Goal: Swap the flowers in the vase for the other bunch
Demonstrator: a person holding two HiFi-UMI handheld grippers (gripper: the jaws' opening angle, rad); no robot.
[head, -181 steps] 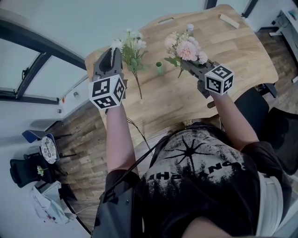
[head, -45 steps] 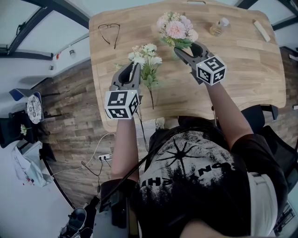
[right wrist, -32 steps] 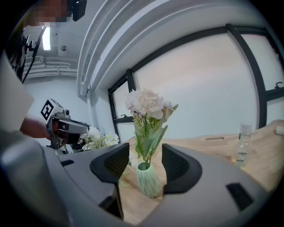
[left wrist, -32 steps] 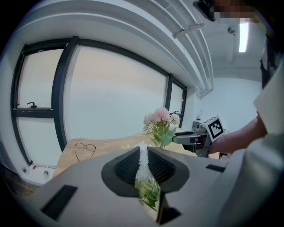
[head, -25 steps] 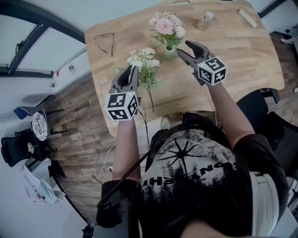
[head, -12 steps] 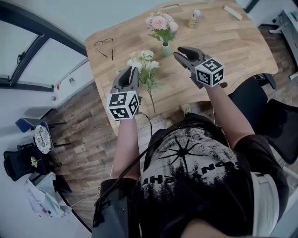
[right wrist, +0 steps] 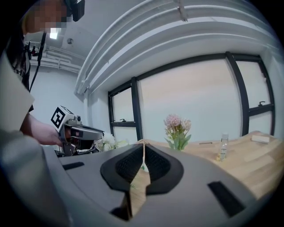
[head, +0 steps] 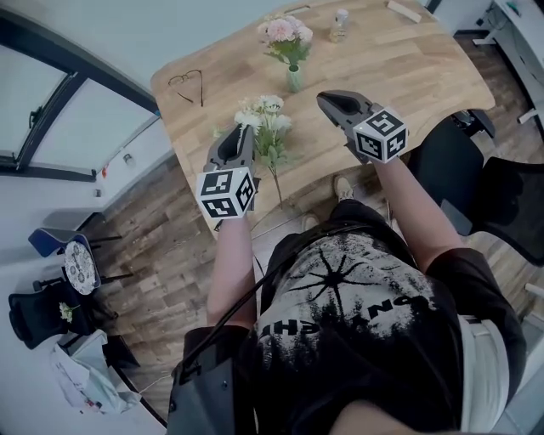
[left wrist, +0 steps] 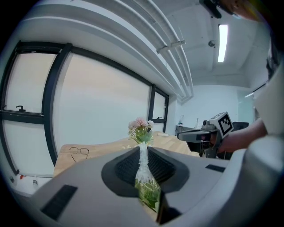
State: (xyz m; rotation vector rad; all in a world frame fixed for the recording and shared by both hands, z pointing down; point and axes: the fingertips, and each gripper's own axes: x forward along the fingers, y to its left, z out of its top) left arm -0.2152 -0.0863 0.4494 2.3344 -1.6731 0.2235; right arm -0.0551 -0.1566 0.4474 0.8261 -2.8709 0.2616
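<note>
Where the two claws hang side by side above the near edge of the worktop (head: 399, 76), only one carries anything. The left claw (head: 240, 134) (left wrist: 143, 146) is clamped on the stems of the white bunch (head: 263, 119) (left wrist: 147, 193). The blooms stand up just beyond its tips and one thin stem trails down towards the near-left corner. The right claw (head: 328, 100) (right wrist: 143, 142) has just been closing its jaws, which now meet pad to pad with nothing between them; it touches neither bunch.

There are two bunches and one vase (head: 294, 79). The small green vase stands upright near the far edge, well apart from both claws, and the pink bunch (head: 282, 32) (right wrist: 176, 124) (left wrist: 140, 126) sits in it.

One pair of glasses (head: 187, 85) (left wrist: 79, 151) lies by the left edge towards the far-left corner. One small bottle (head: 340, 23) (right wrist: 223, 144) stands at the far edge just right of the vase. One wooden block (head: 405, 11) (right wrist: 260, 138) lies farther right along that edge.
</note>
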